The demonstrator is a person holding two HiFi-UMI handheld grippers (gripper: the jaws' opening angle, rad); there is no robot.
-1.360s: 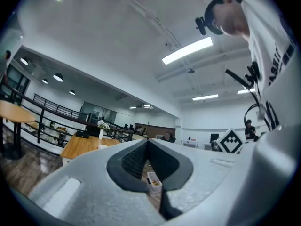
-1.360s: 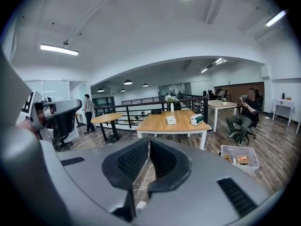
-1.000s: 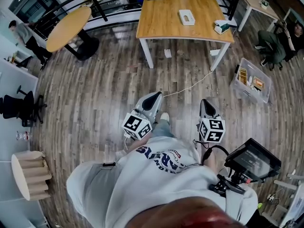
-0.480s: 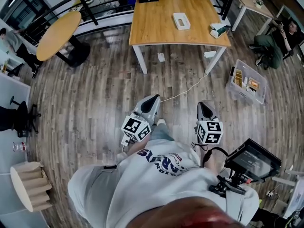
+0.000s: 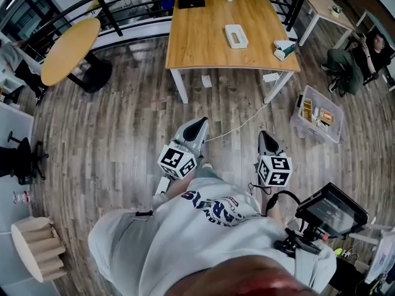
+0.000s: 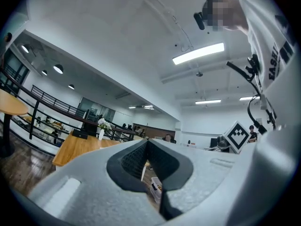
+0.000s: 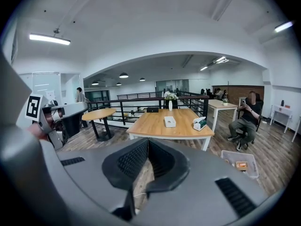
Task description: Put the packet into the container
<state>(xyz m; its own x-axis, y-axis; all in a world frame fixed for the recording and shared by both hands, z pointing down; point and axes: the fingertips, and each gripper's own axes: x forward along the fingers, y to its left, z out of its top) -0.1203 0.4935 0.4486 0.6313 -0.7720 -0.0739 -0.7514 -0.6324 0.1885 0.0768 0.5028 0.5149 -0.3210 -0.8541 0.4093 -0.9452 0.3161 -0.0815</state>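
A green-and-white packet (image 5: 282, 49) is seen lying at the right edge of the wooden worktop (image 5: 203, 23), with a white box (image 5: 236, 36) nearer its middle. The clear container (image 5: 316, 115) is set on the floor (image 5: 123, 116) off the worktop's right corner. The left claw (image 5: 199, 124) and right claw (image 5: 266, 135) are closed, empty, well short of the worktop.

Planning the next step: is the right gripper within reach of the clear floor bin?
Probably not yet: the right gripper is near the body, with open floor between it and the clear bin; nothing blocks the way.
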